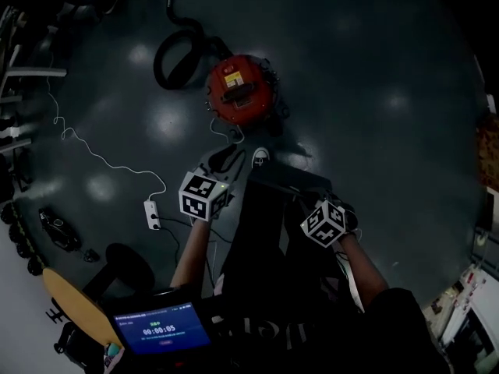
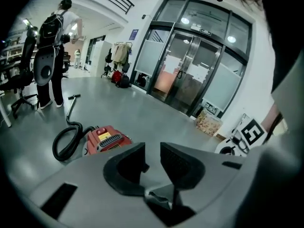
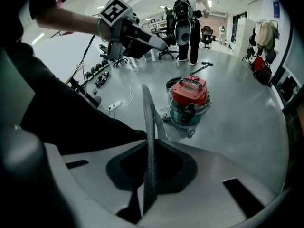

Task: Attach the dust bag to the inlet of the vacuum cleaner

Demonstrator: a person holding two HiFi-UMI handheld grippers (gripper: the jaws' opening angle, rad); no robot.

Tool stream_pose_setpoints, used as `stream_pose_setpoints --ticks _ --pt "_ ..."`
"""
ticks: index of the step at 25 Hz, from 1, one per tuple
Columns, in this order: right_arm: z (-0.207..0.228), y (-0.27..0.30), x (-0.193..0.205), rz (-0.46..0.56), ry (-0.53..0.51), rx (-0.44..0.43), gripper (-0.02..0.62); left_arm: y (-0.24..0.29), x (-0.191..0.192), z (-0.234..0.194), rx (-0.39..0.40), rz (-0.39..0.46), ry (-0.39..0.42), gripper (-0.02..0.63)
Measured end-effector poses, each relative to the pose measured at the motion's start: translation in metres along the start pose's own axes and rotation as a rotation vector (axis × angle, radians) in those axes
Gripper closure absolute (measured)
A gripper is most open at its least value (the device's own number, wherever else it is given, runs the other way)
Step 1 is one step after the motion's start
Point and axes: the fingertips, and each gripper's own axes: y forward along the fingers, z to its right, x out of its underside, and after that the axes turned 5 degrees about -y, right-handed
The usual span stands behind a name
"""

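The red vacuum cleaner point(image 1: 238, 90) stands on the grey floor ahead of me, its black hose point(image 1: 178, 57) coiled at its left; it also shows in the left gripper view point(image 2: 107, 139) and the right gripper view point(image 3: 189, 99). My left gripper point(image 2: 152, 161) is open, a clear gap between its black pads and nothing in it; its marker cube point(image 1: 201, 195) hangs short of the vacuum. My right gripper point(image 3: 149, 125) is shut, pads pressed flat together on nothing, its cube point(image 1: 323, 223) lower right. No dust bag shows in any view.
A white power strip point(image 1: 152, 214) with a long white cable point(image 1: 93, 154) lies on the floor at left. A screen point(image 1: 160, 329), a round stool point(image 1: 129, 267) and a wooden board point(image 1: 74, 302) sit near my feet. A person point(image 2: 54, 56) stands far back; glass doors point(image 2: 190, 75) beyond.
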Motion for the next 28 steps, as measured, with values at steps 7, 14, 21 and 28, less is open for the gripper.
stream_pose_setpoints --ticks 7,14,21,28 --pt "0.065 0.091 -0.004 -0.038 0.048 -0.03 0.555 0.091 -0.01 -0.097 -0.024 -0.052 0.116 0.499" --pt "0.099 0.166 -0.008 -0.068 -0.002 -0.043 0.555 0.166 -0.001 -0.168 -0.056 -0.135 0.26 0.432" --pt "0.123 0.214 -0.012 -0.08 -0.078 -0.065 0.555 0.223 0.023 -0.213 -0.03 -0.299 0.407 0.376" --pt "0.16 0.226 -0.021 -0.046 -0.02 -0.026 0.555 0.252 0.033 -0.221 0.031 -0.397 0.531 0.387"
